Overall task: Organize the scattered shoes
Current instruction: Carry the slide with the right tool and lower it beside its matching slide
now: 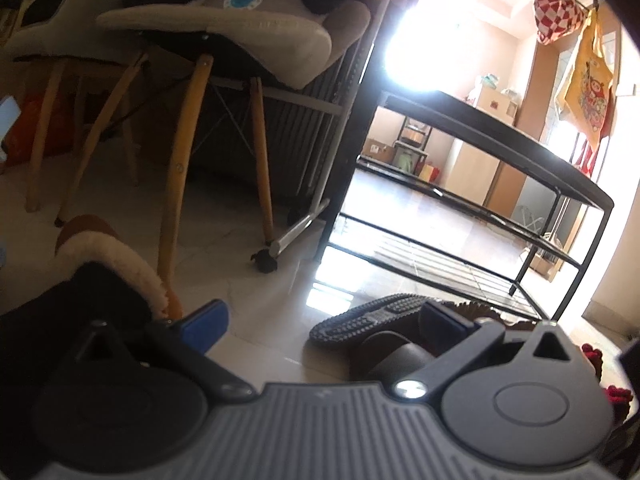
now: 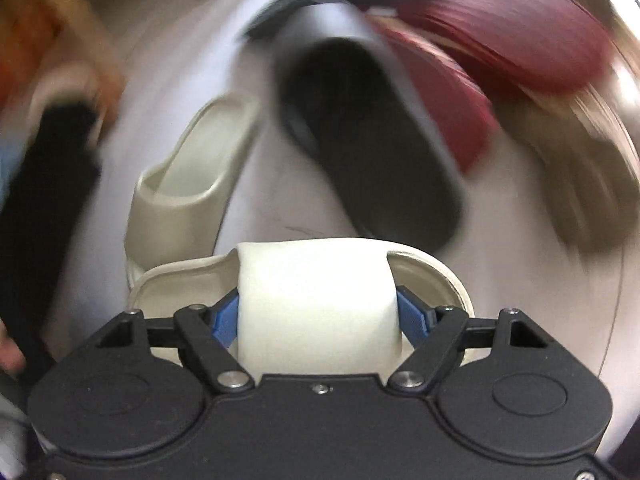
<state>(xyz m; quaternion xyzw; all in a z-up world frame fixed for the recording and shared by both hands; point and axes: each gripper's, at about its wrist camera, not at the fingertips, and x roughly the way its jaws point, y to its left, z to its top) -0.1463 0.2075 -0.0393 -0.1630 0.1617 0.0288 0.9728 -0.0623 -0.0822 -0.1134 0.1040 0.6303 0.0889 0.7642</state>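
In the right wrist view my right gripper point(image 2: 318, 316) points down at the floor, and its blue pads point(image 2: 228, 320) press on both sides of the wide strap of a cream slide point(image 2: 316, 280). The matching cream slide point(image 2: 192, 184) lies just beyond it, with a black slipper point(image 2: 372, 152) to its right. In the left wrist view my left gripper point(image 1: 322, 322) stands open low over the floor with nothing between its fingers. A dark slipper point(image 1: 372, 316) lies sole-up by its right finger. A brown fleece-lined boot point(image 1: 108, 256) stands to its left. The black shoe rack point(image 1: 480, 200) is ahead on the right.
A chair with wooden legs point(image 1: 180, 168) and piled cushions stands ahead on the left, with a wheeled metal frame point(image 1: 296, 228) behind it. A red slipper point(image 2: 500, 40) and a brown fuzzy shoe point(image 2: 580, 168) lie at the far right of the blurred right wrist view. Bags point(image 1: 560, 8) hang above the rack.
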